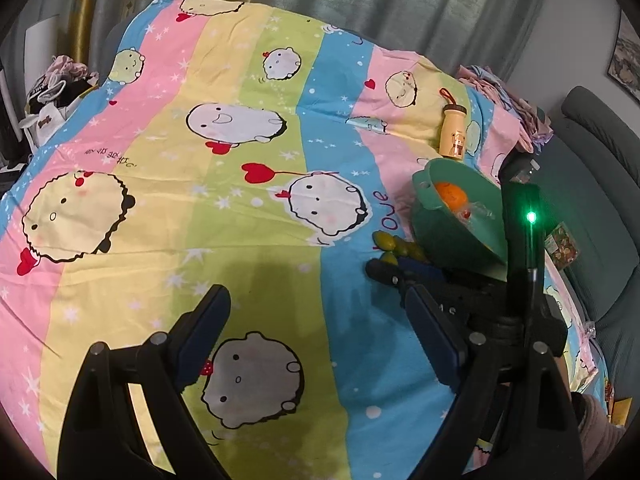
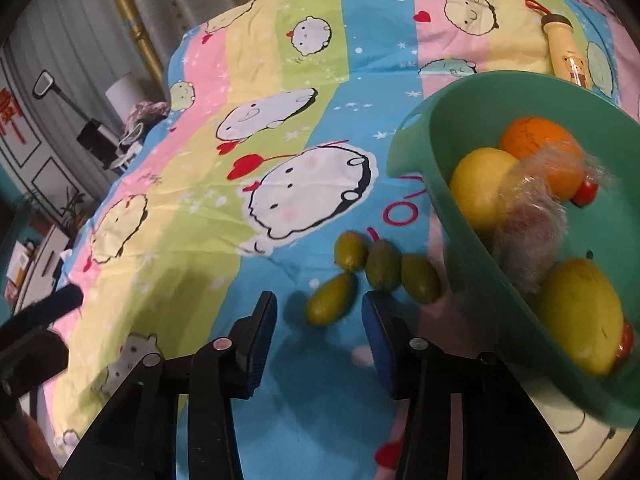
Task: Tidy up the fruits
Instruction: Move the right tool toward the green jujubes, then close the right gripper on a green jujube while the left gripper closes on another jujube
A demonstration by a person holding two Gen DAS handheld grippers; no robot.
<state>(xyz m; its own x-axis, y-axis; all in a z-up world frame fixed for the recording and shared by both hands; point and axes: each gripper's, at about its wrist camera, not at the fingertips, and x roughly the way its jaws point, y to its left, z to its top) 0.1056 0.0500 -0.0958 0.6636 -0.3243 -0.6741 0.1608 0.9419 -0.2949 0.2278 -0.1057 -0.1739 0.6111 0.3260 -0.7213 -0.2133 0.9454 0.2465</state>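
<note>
bed sheet fills frame | green bowl right, tilted, holding orange, two lemons | four green fruits lower centre | right claw released around one | left claw released, empty

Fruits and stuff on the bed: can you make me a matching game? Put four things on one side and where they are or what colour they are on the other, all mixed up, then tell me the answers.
Things:
1. orange
2. small green fruits
3. bottle with a bear picture
4. basin

Clues:
A. lying on the bedsheet beside the basin, just ahead of the right gripper
B. teal green, tilted, with fruit inside
C. inside the basin, next to a yellow fruit
D. lying on the bedsheet beyond the basin, with a red loop

Pairs: 1-C, 2-A, 3-D, 4-B
</note>
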